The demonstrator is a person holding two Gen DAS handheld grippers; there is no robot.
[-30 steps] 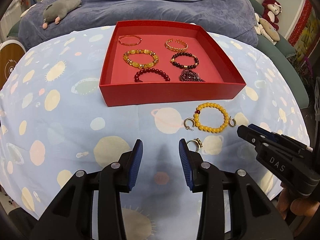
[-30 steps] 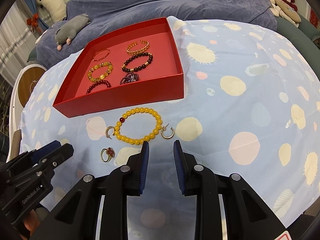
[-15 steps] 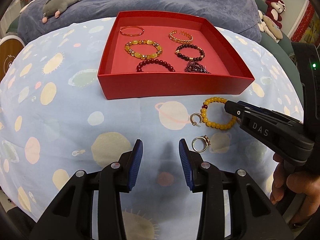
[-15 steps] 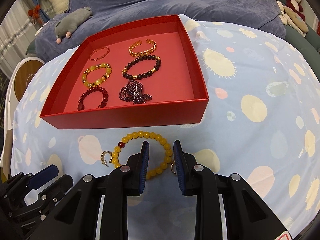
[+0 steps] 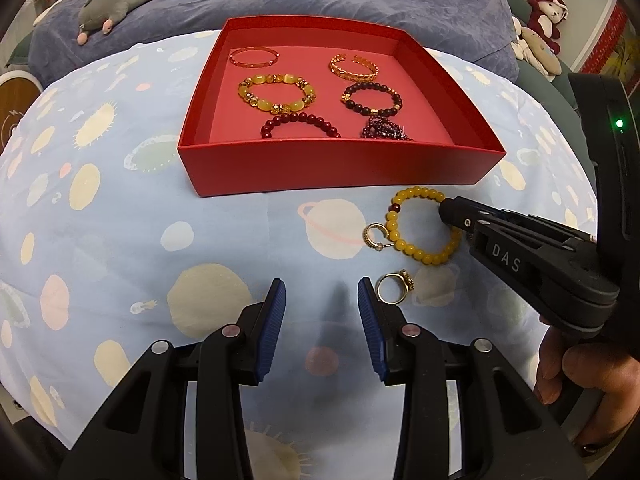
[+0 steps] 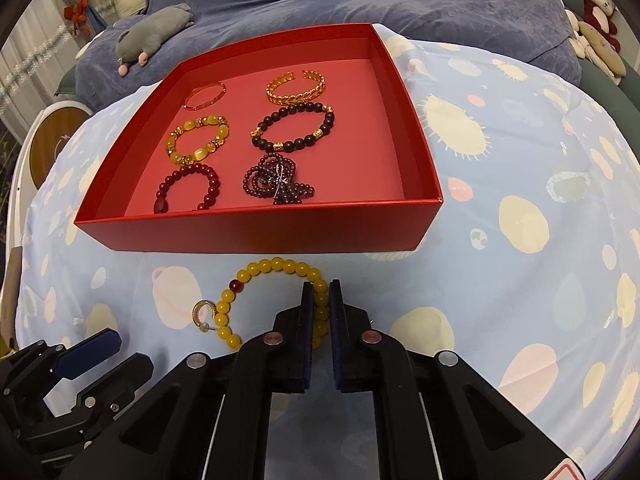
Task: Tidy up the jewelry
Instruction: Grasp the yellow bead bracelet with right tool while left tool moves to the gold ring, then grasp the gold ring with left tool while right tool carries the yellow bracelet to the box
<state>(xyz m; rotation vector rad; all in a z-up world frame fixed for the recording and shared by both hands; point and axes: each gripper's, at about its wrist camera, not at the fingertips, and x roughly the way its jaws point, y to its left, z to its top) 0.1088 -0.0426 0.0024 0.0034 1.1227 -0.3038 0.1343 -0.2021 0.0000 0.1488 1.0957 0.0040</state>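
Observation:
A yellow bead bracelet [image 5: 404, 246] [image 6: 276, 267] lies on the patterned cloth in front of the red box [image 5: 336, 168] [image 6: 256, 236], which holds several bracelets. My right gripper [image 6: 320, 300] has its jaws closed narrowly on the bracelet's right side; it also shows in the left wrist view [image 5: 448, 210]. A gold hoop earring [image 5: 374, 236] [image 6: 202, 314] touches the bracelet's left side. A gold ring [image 5: 394, 286] lies just right of my left gripper [image 5: 321, 306], which is open and empty above the cloth.
A blue blanket with a grey plush toy [image 5: 116, 2] lies behind the box. More plush toys [image 5: 540, 36] sit at the far right. A round wooden object [image 6: 52, 144] stands left of the table.
My right gripper moved forward onto the yellow bracelet and closed its jaws on the beads. My left gripper stayed open and shifted slightly closer to the box.

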